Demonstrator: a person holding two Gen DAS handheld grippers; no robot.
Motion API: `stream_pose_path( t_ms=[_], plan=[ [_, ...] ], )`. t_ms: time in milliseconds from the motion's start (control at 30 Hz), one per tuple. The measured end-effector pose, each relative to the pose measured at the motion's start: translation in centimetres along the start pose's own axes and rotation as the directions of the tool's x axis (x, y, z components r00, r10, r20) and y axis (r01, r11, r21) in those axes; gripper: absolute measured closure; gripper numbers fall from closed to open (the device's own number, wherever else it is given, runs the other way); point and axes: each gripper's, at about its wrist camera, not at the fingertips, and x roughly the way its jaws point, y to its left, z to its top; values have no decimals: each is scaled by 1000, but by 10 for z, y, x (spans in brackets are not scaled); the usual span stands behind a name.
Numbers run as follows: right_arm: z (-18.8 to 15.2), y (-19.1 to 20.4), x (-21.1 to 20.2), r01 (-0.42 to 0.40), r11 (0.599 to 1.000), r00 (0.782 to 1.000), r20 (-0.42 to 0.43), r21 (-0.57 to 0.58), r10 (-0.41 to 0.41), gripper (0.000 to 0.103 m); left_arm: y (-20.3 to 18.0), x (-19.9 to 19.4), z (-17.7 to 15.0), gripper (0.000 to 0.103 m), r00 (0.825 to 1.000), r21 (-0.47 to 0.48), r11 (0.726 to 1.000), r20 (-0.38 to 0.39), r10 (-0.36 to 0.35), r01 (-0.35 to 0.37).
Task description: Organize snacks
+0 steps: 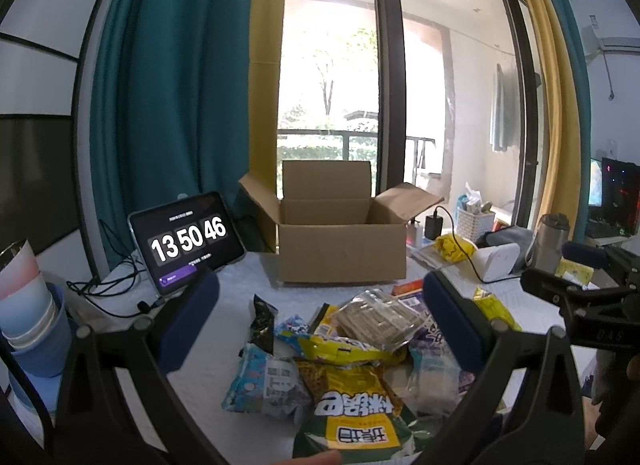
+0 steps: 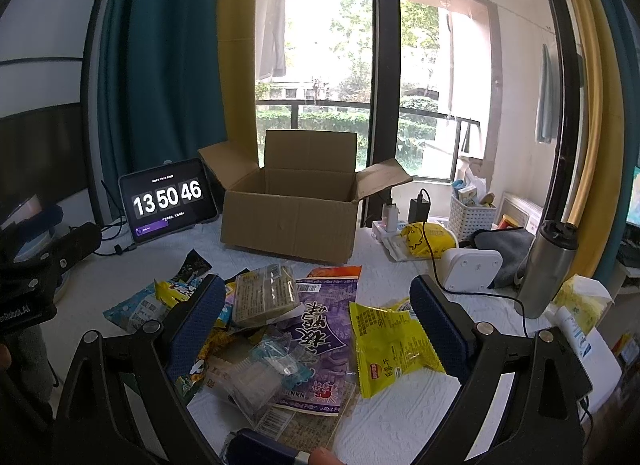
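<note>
A glazed balcony door with teal and yellow curtains backs the white-covered table (image 2: 400,417). An open cardboard box (image 2: 292,221) stands beyond both tongs. The snack packets (image 1: 352,349), crinkled yellow, purple, blue and clear wrappers, lie heaped between and below the spread left tongs (image 1: 320,333) and spread right tongs (image 2: 316,325), both empty.

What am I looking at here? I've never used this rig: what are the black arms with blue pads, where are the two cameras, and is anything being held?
Each picture comes from a camera mounted on a hand-held gripper, looking forward along its two blue-padded fingers. One shows the left gripper, the other the right gripper. Both are open and hold nothing. Below them, on the white table cover, lies a pile of snack packets, including a purple packet and a yellow packet. Behind stands an open brown cardboard box, apparently empty, beside a tablet showing a clock.
</note>
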Motion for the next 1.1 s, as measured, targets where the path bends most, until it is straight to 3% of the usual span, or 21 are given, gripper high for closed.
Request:
stream_pose_path(
  t_ms=[467, 733, 933, 1100],
  plan=[
    [-4, -1, 0, -1, 1000, 1000, -5, 3, 1, 7, -2, 4, -4, 0, 1000, 2, 1000, -19, -11, 11],
    [-11, -4, 9, -6, 1000, 999, -39, 20, 7, 7, -2, 14, -12, 0, 997, 1, 1000, -69, -17, 17],
    [-23, -9, 28, -12, 999, 995, -101, 43, 17, 7, -7, 40, -32, 0, 981, -1, 999, -193, -34, 35],
    [-32, -12, 45, -15, 998, 989, -144, 61, 24, 7, -15, 66, -52, 0, 945, -6, 997, -317, -76, 78]
  ],
)
